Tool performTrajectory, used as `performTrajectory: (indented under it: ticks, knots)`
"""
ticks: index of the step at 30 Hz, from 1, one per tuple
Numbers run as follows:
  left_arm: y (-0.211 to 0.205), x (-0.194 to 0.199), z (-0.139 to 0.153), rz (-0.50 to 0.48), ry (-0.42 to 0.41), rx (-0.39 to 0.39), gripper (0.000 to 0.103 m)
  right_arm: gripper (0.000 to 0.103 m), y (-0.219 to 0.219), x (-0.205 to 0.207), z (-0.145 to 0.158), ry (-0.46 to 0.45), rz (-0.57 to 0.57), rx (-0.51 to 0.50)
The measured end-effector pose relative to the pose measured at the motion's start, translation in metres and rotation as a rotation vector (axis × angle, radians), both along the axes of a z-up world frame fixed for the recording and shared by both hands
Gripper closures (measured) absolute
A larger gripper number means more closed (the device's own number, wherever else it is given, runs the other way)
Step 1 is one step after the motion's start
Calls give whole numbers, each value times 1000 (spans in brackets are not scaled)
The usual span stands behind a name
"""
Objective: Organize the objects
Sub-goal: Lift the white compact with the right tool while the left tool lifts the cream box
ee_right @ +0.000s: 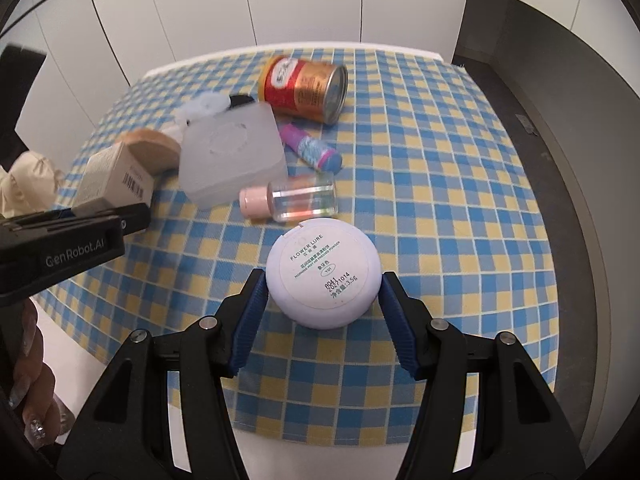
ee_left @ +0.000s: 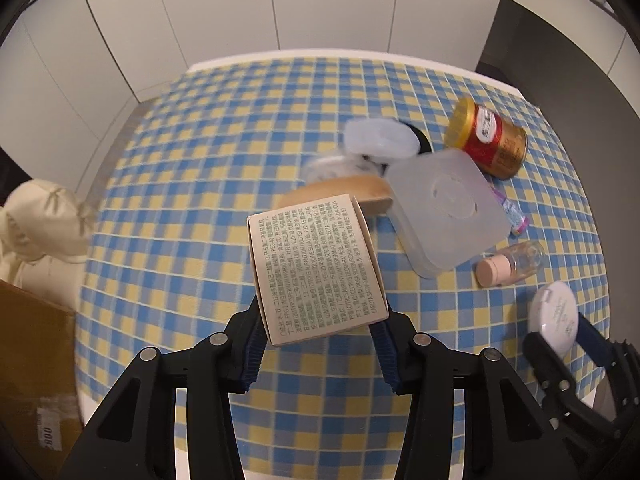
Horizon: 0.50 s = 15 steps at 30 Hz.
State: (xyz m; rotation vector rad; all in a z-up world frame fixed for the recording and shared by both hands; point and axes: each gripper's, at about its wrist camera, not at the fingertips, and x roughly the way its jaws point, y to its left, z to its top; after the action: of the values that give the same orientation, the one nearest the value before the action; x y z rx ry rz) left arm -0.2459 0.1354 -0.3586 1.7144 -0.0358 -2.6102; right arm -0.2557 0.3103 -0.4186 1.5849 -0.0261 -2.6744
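Note:
My left gripper is shut on a beige carton printed with small text, held tilted above the checked tablecloth. From the right wrist view the same carton sticks out of the left gripper's black body at the left. My right gripper is shut on a round white powder compact, label side up, over the cloth's near edge. In the left wrist view that compact shows at the right between the right gripper's fingers.
Clustered on the cloth: a frosted plastic box, a red-gold tin on its side, a clear bottle with pink cap, a purple-blue tube, a tan wooden piece, a white lid. A cardboard box stands left.

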Motion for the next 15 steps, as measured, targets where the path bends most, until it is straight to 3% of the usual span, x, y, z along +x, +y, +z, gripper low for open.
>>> performTrajectory:
  ticks: [4, 9, 15]
  knots:
    - [-7, 4, 18, 7, 25, -6, 55, 43, -4, -17, 9, 16, -10, -4]
    - [-9, 7, 48, 6, 55, -5, 55, 43, -11, -4, 33, 47, -15, -16]
    - [-8, 7, 99, 7, 114, -2, 55, 43, -2, 14, 87, 100, -9, -18]
